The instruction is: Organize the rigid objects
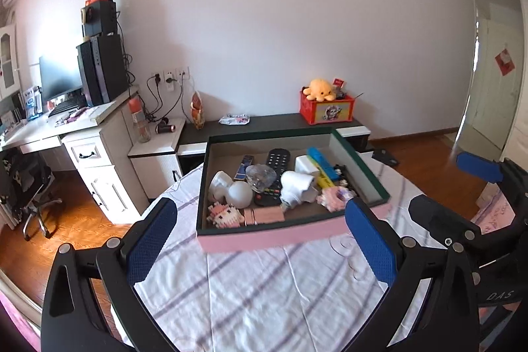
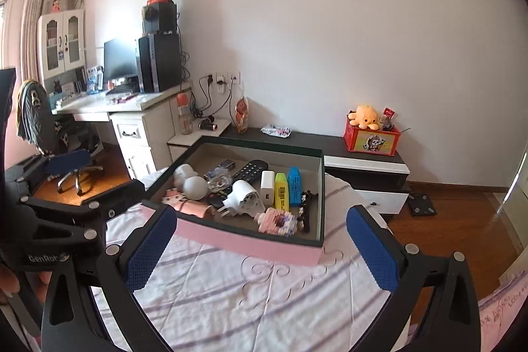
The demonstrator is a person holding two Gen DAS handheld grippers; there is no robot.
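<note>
A shallow box with a pink front wall (image 1: 274,240) (image 2: 250,241) and a dark green rim rests on the bed. It holds a black remote (image 1: 276,158) (image 2: 251,169), a white bulb (image 1: 240,193) (image 2: 195,187), a white plug adapter (image 2: 246,195), a white charger (image 2: 267,187), yellow (image 2: 281,192) and blue (image 2: 294,185) highlighters, a pink block figure (image 1: 224,215) and other small items. My left gripper (image 1: 260,207) is open just in front of the box, nothing between its pads. My right gripper (image 2: 262,213) is open too, close to the pink wall and empty.
The striped white bedsheet (image 1: 264,302) spreads below both grippers. Behind the box stands a low dark cabinet (image 1: 270,124) with a red box and yellow plush octopus (image 1: 318,89). A white desk with a computer (image 1: 99,75) and an office chair (image 1: 29,187) stand at the left on wood floor.
</note>
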